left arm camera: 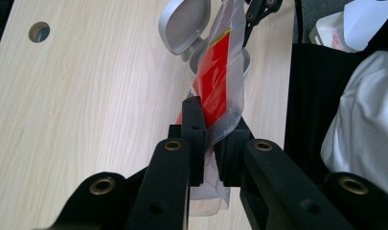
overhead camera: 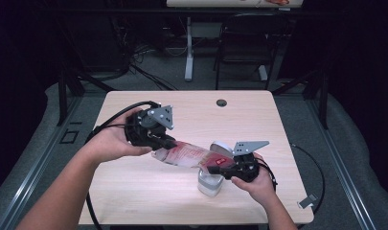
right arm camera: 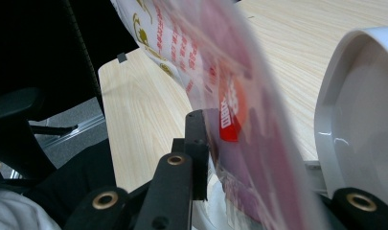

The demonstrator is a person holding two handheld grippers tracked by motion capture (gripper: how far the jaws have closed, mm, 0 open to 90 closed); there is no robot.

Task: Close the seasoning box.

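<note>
A clear plastic bag (overhead camera: 184, 154) with red print stretches between my two grippers, low over the wooden table (overhead camera: 196, 115). My left gripper (overhead camera: 169, 142) is shut on its left end; in the left gripper view both pads (left arm camera: 194, 125) pinch the film of the bag (left arm camera: 219, 81). My right gripper (overhead camera: 219, 166) is shut on the other end, right above a small white container (overhead camera: 209, 185) whose flip lid (overhead camera: 221, 147) stands open. In the right gripper view the bag (right arm camera: 230, 91) lies against the left finger (right arm camera: 197, 143) and hides the other; the lid (right arm camera: 359, 110) is at the right.
A round cable hole (overhead camera: 222, 102) sits near the table's far edge. Beyond it stand a table leg (overhead camera: 188, 48) and a black chair (overhead camera: 244, 43). Cables trail off both sides. The container (left arm camera: 197, 60) stands near the table's front edge, close to the person.
</note>
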